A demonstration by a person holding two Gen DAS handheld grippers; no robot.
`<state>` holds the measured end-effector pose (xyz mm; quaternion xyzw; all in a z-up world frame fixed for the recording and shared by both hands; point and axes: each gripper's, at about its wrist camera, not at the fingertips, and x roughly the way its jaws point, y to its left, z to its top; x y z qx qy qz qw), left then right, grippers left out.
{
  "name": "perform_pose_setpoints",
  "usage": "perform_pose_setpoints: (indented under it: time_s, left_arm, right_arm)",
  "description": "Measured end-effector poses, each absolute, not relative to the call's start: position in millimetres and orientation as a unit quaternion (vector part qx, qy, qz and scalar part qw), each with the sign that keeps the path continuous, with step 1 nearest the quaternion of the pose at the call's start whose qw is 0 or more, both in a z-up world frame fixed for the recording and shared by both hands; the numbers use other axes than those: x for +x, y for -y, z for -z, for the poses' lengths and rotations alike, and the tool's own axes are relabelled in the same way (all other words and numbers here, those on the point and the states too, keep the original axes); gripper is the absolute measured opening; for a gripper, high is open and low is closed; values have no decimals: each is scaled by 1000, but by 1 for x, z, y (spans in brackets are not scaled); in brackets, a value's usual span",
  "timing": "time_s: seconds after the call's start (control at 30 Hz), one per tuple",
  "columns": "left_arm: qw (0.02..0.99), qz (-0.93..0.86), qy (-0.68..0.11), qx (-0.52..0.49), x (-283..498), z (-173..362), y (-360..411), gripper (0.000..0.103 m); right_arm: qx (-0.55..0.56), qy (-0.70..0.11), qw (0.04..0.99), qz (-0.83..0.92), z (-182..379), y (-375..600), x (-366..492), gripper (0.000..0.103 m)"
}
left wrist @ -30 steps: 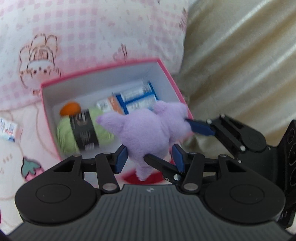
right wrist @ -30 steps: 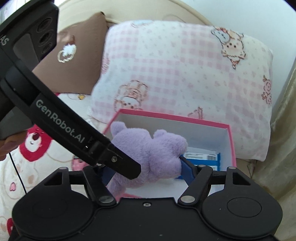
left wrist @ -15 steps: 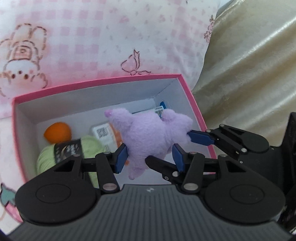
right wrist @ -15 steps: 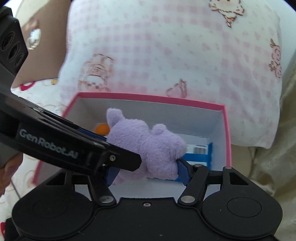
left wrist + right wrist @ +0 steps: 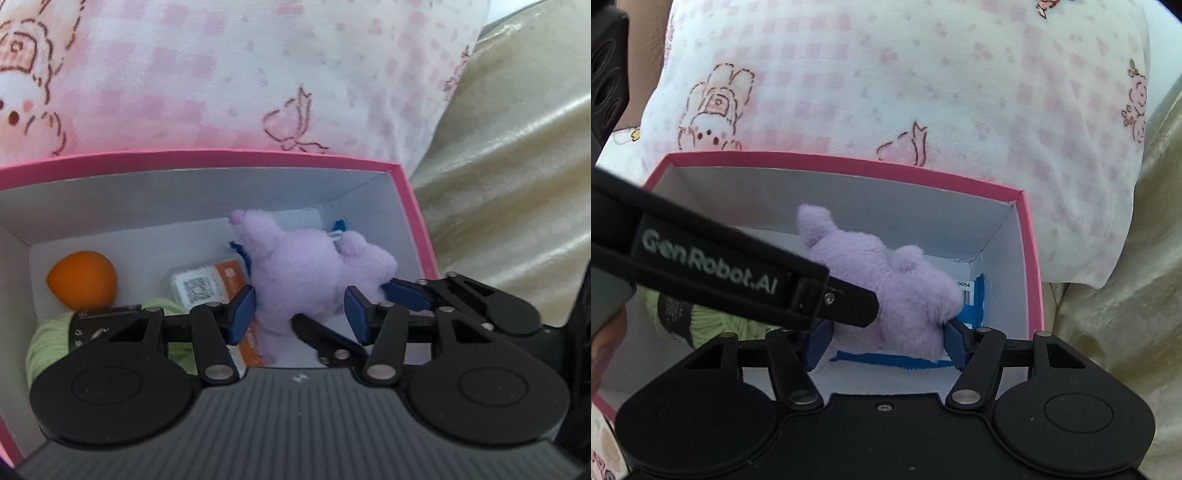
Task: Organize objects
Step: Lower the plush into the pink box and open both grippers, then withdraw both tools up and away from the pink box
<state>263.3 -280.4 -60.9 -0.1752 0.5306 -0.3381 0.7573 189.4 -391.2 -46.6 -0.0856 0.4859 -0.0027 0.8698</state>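
A purple plush toy (image 5: 310, 273) hangs inside the pink box (image 5: 207, 157), down among its contents. My right gripper (image 5: 886, 343) is shut on the purple plush toy (image 5: 886, 280), its blue pads pressing both sides. My left gripper (image 5: 299, 314) is open; its left pad touches the toy and its right pad stands apart, and it reaches in from the left across the right wrist view. The pink box (image 5: 849, 164) holds a green yarn ball (image 5: 51, 332), an orange ball (image 5: 81, 280), an orange-and-white packet (image 5: 207, 284) and a blue packet (image 5: 971, 306).
A pink checked pillow (image 5: 886, 74) with cartoon prints lies right behind the box. Beige shiny fabric (image 5: 509, 166) fills the right side. The box's right wall (image 5: 1030, 258) is close to my right gripper's right finger.
Both grippers moved forward and down with the toy, from above the box's front edge to inside it. The box now fills more of both views.
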Motion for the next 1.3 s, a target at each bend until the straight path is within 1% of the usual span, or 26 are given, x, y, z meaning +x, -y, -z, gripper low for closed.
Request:
perform_pose_setpoints:
  time_s: [0.27, 0.4, 0.53, 0.57, 0.67, 0.73, 0.87, 1.0, 1.13, 1.2, 1.3]
  left_arm:
    - [775, 336, -516, -142, 253, 51, 273, 51]
    - [785, 339, -503, -123, 246, 38, 267, 51]
    - [792, 334, -496, -123, 245, 31, 259, 51]
    - [795, 328, -496, -124, 244, 30, 256, 51]
    - [795, 321, -498, -135, 241, 26, 247, 53]
    - [795, 317, -499, -133, 237, 23, 242, 53]
    - [794, 312, -508, -116, 225, 15, 235, 53]
    - [798, 311, -507, -94, 206, 0, 227, 55]
    - [783, 302, -534, -105, 186, -16, 213, 55]
    - [785, 307, -528, -100, 174, -25, 208, 55]
    - [791, 312, -519, -89, 158, -38, 201, 56]
  right_arm:
    - [-102, -458, 882, 26, 51, 394, 174, 67]
    - [-110, -454, 884, 24, 56, 395, 174, 64]
    - [-148, -444, 883, 23, 52, 393, 179, 63]
    - [-139, -449, 882, 20, 50, 397, 181, 64]
    - [-130, -438, 889, 31, 41, 404, 176, 70]
    - [-130, -425, 895, 46, 33, 407, 166, 70]
    - [-90, -425, 899, 47, 17, 409, 143, 70]
    - [-62, -425, 903, 29, 4, 402, 120, 70]
    - [-33, -431, 902, 20, -15, 397, 106, 70]
    - [-12, -434, 901, 8, -25, 396, 100, 70]
    - [-11, -433, 901, 1, -37, 389, 89, 70]
